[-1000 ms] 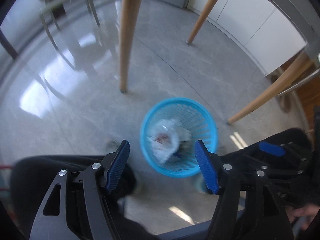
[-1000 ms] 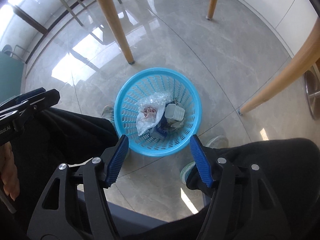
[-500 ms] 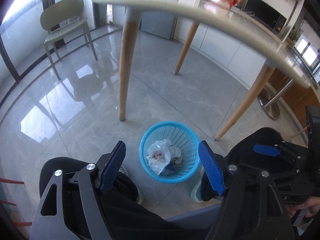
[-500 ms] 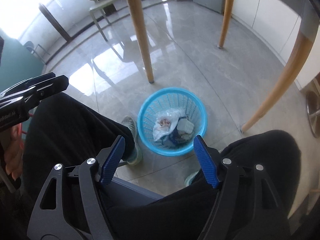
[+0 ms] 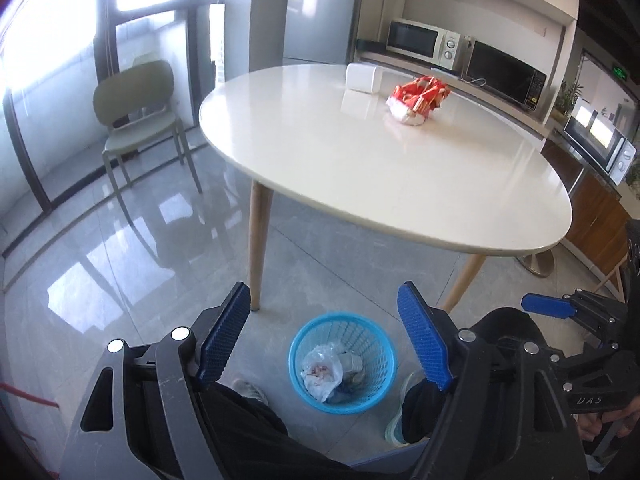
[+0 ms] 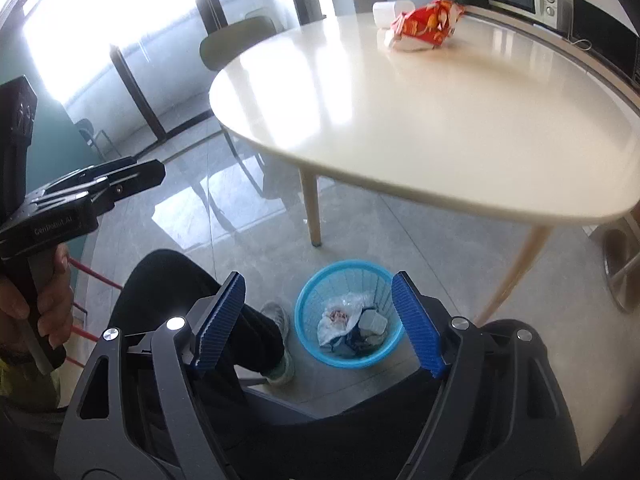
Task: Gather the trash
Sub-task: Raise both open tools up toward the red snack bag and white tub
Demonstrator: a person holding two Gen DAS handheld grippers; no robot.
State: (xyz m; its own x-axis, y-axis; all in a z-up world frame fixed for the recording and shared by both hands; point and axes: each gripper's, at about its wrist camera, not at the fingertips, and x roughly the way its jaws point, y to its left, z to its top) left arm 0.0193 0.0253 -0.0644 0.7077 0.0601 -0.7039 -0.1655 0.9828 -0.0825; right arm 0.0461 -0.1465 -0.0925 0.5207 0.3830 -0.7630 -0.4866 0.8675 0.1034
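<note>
A blue mesh basket (image 5: 297, 354) (image 6: 305, 305) stands on the floor under the table's near edge, with a clear plastic bag (image 5: 322, 370) (image 6: 340, 318) and other trash inside. A crumpled red snack bag (image 5: 418, 98) (image 6: 428, 22) lies on the far side of the round cream table (image 5: 360, 168) (image 6: 440, 120), next to a white box (image 5: 362, 78). My left gripper (image 5: 323, 289) is open and empty, high above the basket. My right gripper (image 6: 318, 278) is also empty, its jaws opening with nothing between them. Each gripper shows at the edge of the other's view.
A person's dark-trousered legs and shoes (image 6: 280, 344) flank the basket. Wooden table legs (image 5: 258, 248) (image 6: 510, 276) stand just behind it. An olive chair (image 5: 136, 104) sits by the windows at left. Microwaves (image 5: 424, 42) line the back counter.
Both grippers have risen and tilted upward, so the tabletop with the red bag has come into view and the basket looks smaller and lower. Both pairs of jaws have spread slightly wider.
</note>
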